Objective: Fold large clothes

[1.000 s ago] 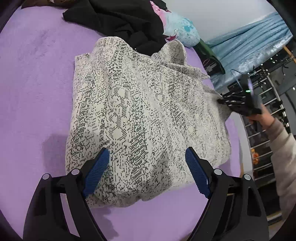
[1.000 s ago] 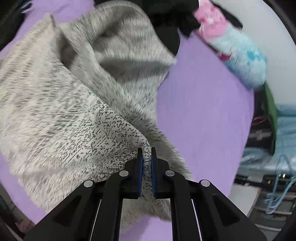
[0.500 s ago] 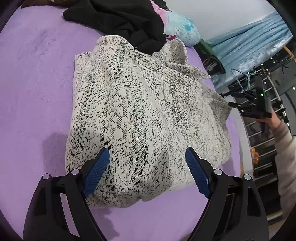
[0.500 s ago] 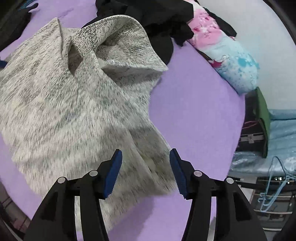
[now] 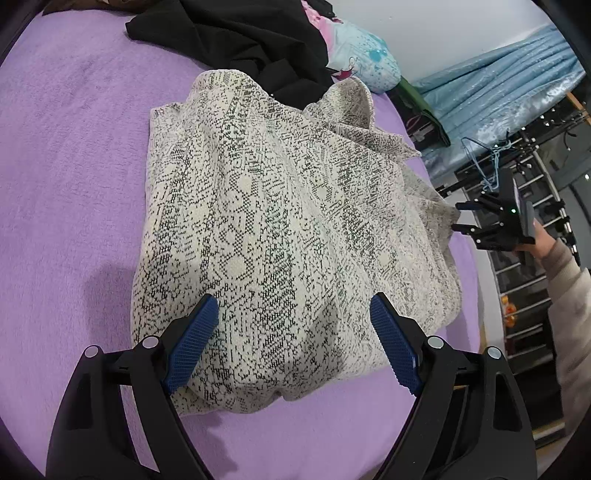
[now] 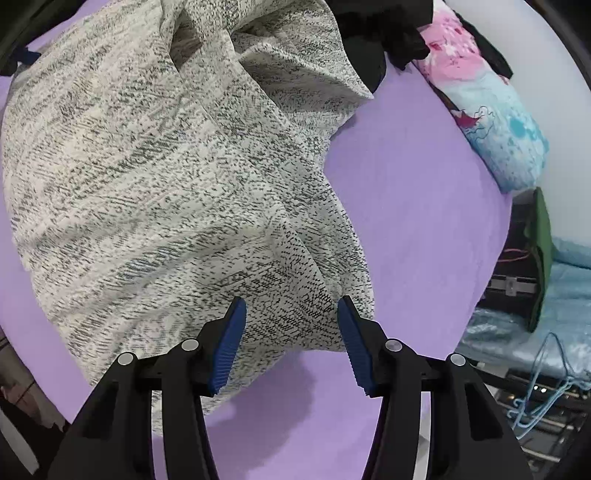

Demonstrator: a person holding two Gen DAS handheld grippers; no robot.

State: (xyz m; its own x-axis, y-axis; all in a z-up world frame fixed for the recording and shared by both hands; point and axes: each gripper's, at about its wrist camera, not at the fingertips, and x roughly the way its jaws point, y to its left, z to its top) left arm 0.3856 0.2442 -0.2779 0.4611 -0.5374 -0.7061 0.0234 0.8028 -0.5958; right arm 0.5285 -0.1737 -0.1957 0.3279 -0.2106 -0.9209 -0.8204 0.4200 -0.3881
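A large cream knit garment with black speckles (image 5: 280,229) lies loosely folded on the purple bed cover (image 5: 66,155). It also fills the right wrist view (image 6: 159,177). My left gripper (image 5: 293,314) is open and empty, just above the garment's near edge. My right gripper (image 6: 290,310) is open and empty over the garment's corner. In the left wrist view the right gripper (image 5: 461,218) is off the garment's right edge, held by a hand in a beige sleeve.
Black clothes (image 5: 236,33) lie piled at the far end of the bed, next to a pink and blue pillow (image 6: 495,110). Blue bedding (image 5: 498,96), a metal rack (image 5: 535,206) and cables (image 6: 543,387) stand past the bed's right edge.
My right gripper was shut on the garment's edge one second ago. It has opened, let the cloth drop onto the bed and drawn back to the right. My left gripper has not moved.
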